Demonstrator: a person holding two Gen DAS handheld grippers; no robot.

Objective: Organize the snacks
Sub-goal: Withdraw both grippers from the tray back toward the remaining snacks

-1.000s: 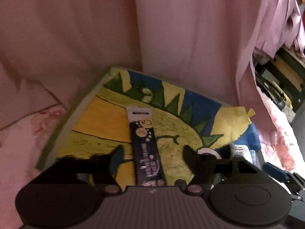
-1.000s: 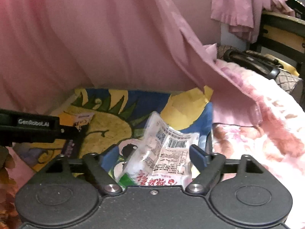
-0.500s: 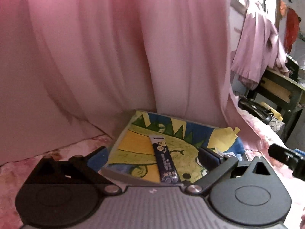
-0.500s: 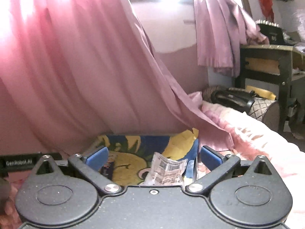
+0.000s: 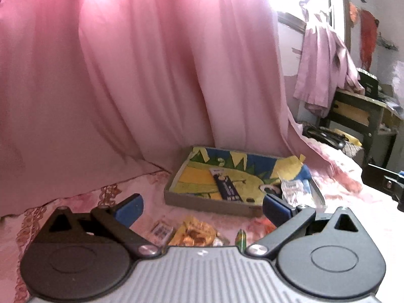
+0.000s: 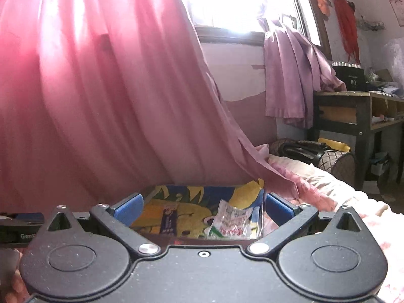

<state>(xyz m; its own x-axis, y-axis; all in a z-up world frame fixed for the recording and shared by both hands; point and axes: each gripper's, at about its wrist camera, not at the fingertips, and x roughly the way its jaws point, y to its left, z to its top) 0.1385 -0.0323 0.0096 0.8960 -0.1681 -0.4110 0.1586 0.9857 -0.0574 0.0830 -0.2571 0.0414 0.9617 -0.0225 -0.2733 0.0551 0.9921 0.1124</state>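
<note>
A shallow box (image 5: pixel 209 200) with a yellow, green and blue picture inside lies on the pink bedspread. In it are a dark blue snack stick (image 5: pixel 226 185) and a clear white packet (image 5: pixel 294 188) at the right end. My left gripper (image 5: pixel 202 208) is open and empty, pulled back in front of the box. Loose snacks lie under it: a yellow packet (image 5: pixel 194 233) and a small white one (image 5: pixel 160 229). My right gripper (image 6: pixel 204 208) is open and empty before the box (image 6: pixel 161 237); the stick (image 6: pixel 168 221) and the packet (image 6: pixel 232 224) show between its fingers.
A pink curtain (image 5: pixel 151 75) hangs right behind the box. A dark wooden table (image 6: pixel 353 116) and a black bag (image 6: pixel 300 150) stand at the far right. The other gripper's body (image 5: pixel 383 179) shows at the right edge of the left wrist view.
Both grippers have drawn back and up from the box, leaving the stick and the clear packet lying in it. Loose snacks in front of the box have come into the left wrist view.
</note>
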